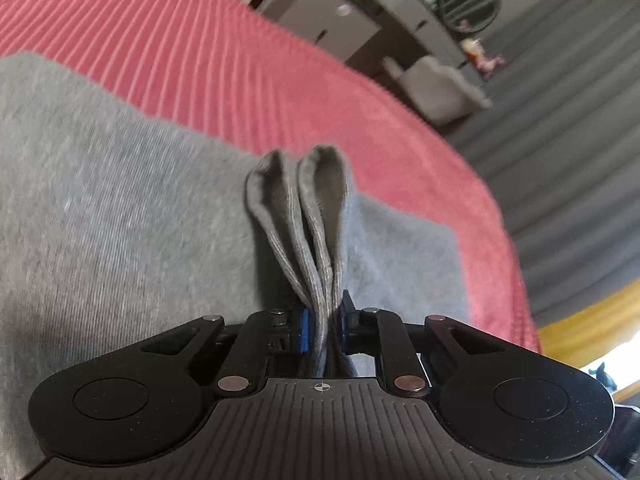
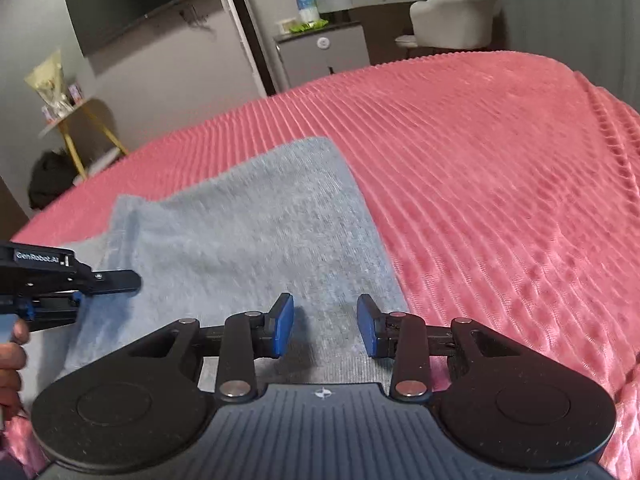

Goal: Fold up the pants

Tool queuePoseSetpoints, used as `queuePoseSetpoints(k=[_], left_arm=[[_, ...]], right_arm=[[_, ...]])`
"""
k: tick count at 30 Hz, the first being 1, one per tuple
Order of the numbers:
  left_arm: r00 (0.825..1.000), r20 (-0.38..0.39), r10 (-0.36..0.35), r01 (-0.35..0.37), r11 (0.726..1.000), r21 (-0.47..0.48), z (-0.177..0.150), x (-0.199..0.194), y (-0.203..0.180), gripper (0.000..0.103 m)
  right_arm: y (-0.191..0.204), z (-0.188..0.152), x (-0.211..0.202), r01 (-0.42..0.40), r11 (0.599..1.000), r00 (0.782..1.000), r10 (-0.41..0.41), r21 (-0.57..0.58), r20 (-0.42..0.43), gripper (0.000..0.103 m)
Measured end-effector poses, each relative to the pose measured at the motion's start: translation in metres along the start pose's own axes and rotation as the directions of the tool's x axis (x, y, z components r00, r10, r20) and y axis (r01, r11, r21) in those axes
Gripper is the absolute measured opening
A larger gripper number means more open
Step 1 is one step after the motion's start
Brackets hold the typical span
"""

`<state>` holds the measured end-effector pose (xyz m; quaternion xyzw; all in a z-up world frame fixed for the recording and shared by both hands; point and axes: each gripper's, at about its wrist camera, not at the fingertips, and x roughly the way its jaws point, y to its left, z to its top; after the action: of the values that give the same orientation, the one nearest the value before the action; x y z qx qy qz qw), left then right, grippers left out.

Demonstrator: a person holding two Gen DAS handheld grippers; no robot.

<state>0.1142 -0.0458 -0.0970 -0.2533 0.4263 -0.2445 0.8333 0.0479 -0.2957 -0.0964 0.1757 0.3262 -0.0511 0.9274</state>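
Grey pants (image 1: 120,220) lie folded on a pink ribbed bedspread (image 1: 200,52). My left gripper (image 1: 325,320) is shut on a bunch of ribbed grey cuffs (image 1: 304,200), which stand up in two loops ahead of the blue pads. In the right wrist view the pants (image 2: 248,232) spread out in front of my right gripper (image 2: 325,326). It is open, its blue pads (image 2: 284,324) apart over the cloth with nothing pinched between them. The left gripper (image 2: 60,280) shows at the left edge of that view, held by a hand (image 2: 12,344).
The bedspread (image 2: 480,180) stretches wide to the right and far side. Beyond the bed stand a grey cabinet (image 2: 324,56), a pale chair (image 2: 452,20), a wall-mounted TV (image 2: 136,4) and a small yellow-legged side table (image 2: 76,128). Grey curtains (image 1: 568,152) hang on the right.
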Motion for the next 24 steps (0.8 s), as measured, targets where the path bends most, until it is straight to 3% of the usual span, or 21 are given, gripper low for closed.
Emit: queuePoseSetpoints(k=[6, 10, 12, 14, 16, 18, 19, 21, 24], left_arm=[[0.997, 0.083, 0.004, -0.006, 1.0, 0.023, 0.014, -0.041, 0.008, 0.016], [0.981, 0.052, 0.185, -0.189, 0.978, 0.087, 0.006, -0.047, 0.02, 0.02], [0.971, 0.039, 0.234, -0.236, 0.968, 0.086, -0.001, -0.047, 0.026, 0.025], [0.962, 0.078, 0.26, -0.265, 0.962, 0.071, 0.0, -0.054, 0.021, 0.026], [0.931, 0.183, 0.315, -0.337, 0.936, 0.101, 0.001, -0.067, 0.005, 0.03], [0.908, 0.276, 0.316, -0.365, 0.919, 0.15, 0.0, -0.076, -0.014, 0.045], [0.906, 0.301, 0.296, -0.356, 0.919, 0.167, -0.002, -0.077, -0.021, 0.05], [0.917, 0.322, 0.236, -0.308, 0.931, 0.195, -0.005, -0.073, -0.03, 0.063], [0.923, 0.3, 0.241, -0.303, 0.935, 0.182, -0.008, -0.048, -0.032, 0.066]], right_arm=[[0.007, -0.001, -0.011, -0.054, 0.998, 0.998, 0.055, -0.019, 0.019, 0.035], [0.024, -0.006, -0.006, -0.052, 0.995, 0.999, 0.052, -0.083, 0.005, 0.035], [0.027, -0.009, 0.0, -0.054, 0.994, 0.998, 0.051, -0.097, -0.03, 0.036], [0.024, -0.01, 0.004, -0.052, 0.996, 0.998, 0.049, -0.077, -0.042, 0.036], [0.02, -0.009, 0.005, -0.061, 0.997, 0.998, 0.059, -0.047, -0.034, 0.036], [0.019, -0.008, 0.006, -0.065, 0.997, 0.998, 0.064, -0.038, -0.029, 0.036], [0.02, -0.009, 0.007, -0.064, 0.997, 0.998, 0.063, -0.037, -0.024, 0.036], [0.024, -0.006, 0.008, -0.063, 0.997, 0.998, 0.063, -0.041, -0.011, 0.036], [0.03, 0.0, 0.017, -0.051, 0.996, 0.999, 0.051, -0.077, 0.005, 0.036]])
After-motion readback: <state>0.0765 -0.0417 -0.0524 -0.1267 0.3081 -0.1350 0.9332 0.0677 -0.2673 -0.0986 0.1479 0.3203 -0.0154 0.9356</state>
